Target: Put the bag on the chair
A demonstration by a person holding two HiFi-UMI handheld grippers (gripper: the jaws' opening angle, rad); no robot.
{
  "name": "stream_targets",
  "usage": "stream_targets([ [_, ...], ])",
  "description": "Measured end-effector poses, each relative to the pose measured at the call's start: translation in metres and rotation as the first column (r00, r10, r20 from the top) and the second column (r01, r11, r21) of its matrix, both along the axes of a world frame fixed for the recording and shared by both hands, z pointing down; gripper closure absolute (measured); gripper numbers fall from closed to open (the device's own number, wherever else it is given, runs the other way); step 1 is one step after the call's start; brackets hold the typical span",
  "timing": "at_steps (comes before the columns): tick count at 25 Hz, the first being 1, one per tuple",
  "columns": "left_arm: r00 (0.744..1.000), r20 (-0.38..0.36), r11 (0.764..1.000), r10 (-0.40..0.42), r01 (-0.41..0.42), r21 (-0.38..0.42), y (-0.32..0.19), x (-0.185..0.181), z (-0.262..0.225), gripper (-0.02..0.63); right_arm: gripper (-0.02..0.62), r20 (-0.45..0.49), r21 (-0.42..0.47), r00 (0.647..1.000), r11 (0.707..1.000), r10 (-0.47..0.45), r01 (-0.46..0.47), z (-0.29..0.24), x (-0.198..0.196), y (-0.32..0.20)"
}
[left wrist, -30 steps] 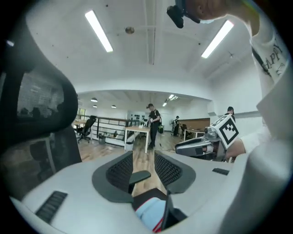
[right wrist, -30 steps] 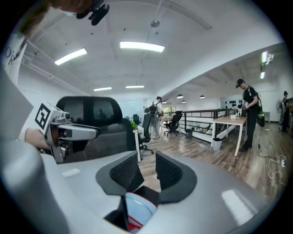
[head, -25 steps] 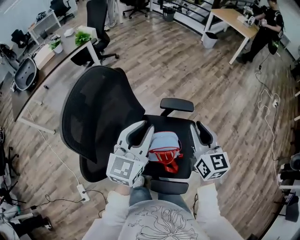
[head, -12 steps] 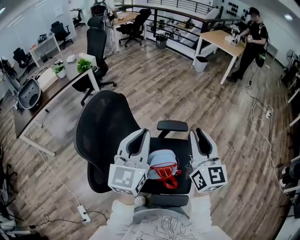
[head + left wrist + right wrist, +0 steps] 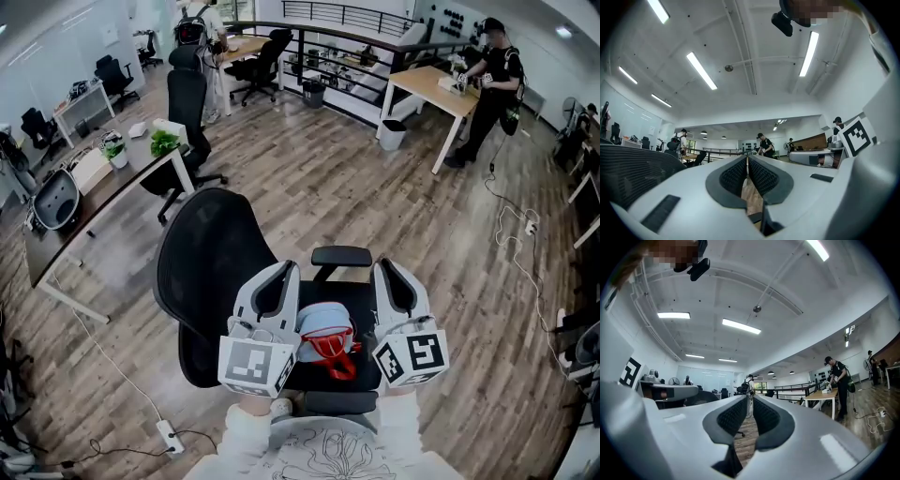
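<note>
bag (image 5: 323, 326) lies on chair (image 5: 211, 267), task looks done; left hand-held gripper (image 5: 279, 281) shut, empty; right hand-held gripper (image 5: 392, 279) has just been closing, empty.

A wood-plank floor (image 5: 309, 169) runs across an open office, with a long dark desk (image 5: 84, 211) at the left carrying two potted plants (image 5: 164, 142) and a black office chair (image 5: 187, 103) pulled up beside it. At the upper right a person in black (image 5: 487, 84) stands at a light wooden table (image 5: 427, 89), a white bin (image 5: 392, 135) beside its leg. A power strip (image 5: 167, 434) lies on the floor at lower left, and a loose cable (image 5: 520, 225) trails at the right.
</note>
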State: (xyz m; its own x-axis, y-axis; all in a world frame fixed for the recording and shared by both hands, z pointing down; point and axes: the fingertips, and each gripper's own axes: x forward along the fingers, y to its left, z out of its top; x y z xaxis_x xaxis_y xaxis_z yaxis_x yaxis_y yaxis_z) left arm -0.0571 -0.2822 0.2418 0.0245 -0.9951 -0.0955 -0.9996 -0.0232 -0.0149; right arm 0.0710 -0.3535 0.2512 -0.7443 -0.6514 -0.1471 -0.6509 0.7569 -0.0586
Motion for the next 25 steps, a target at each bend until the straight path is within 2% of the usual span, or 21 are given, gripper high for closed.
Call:
stream_targets([
  [25, 0.999, -0.001, 0.999, -0.051, 0.051, -0.014, 0.006, -0.02, 0.007, 0.589, 0.557, -0.028, 0.008, 0.999, 1.0, 0.02, -0.02, 0.004, -0.001, -0.002],
])
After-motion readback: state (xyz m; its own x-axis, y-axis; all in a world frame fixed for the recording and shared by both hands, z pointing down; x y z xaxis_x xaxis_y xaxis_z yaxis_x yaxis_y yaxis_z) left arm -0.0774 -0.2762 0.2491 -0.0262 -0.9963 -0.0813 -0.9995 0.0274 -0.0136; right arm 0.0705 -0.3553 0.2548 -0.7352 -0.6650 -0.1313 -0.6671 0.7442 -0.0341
